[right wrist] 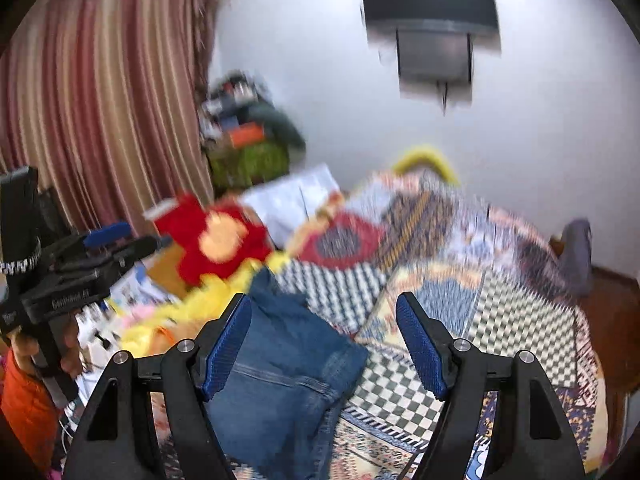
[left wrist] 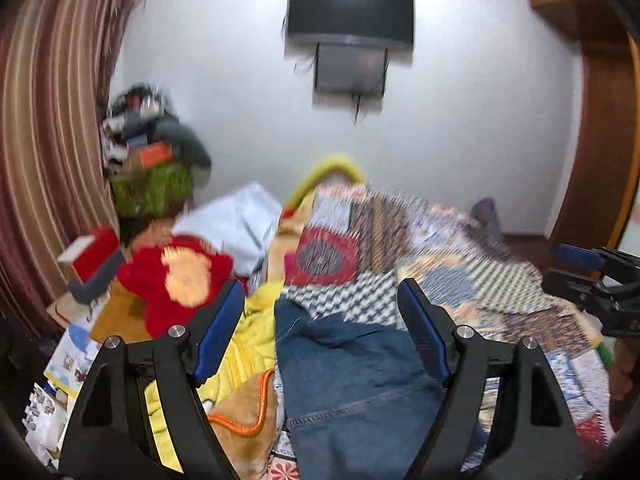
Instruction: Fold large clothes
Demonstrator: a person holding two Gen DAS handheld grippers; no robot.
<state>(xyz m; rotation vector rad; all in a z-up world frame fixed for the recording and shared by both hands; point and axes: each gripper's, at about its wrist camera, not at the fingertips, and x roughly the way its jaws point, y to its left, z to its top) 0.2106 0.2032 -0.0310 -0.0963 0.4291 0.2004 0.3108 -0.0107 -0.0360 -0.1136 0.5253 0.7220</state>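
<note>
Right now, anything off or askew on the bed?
The jeans lie bunched and skewed on the patchwork cover, not flat. Yellow cloth and a red plush toy crowd their far side. Both grippers, left and right, are open and empty.

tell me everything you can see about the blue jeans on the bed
The jeans are mid-blue denim with visible seam stitching, lying folded into a thick, slightly rumpled bundle on the patchwork bedspread. Their left edge rests against yellow fabric. Both sets of tongs stand open above them, gripping nothing. Motion blur hides finer detail.
</note>
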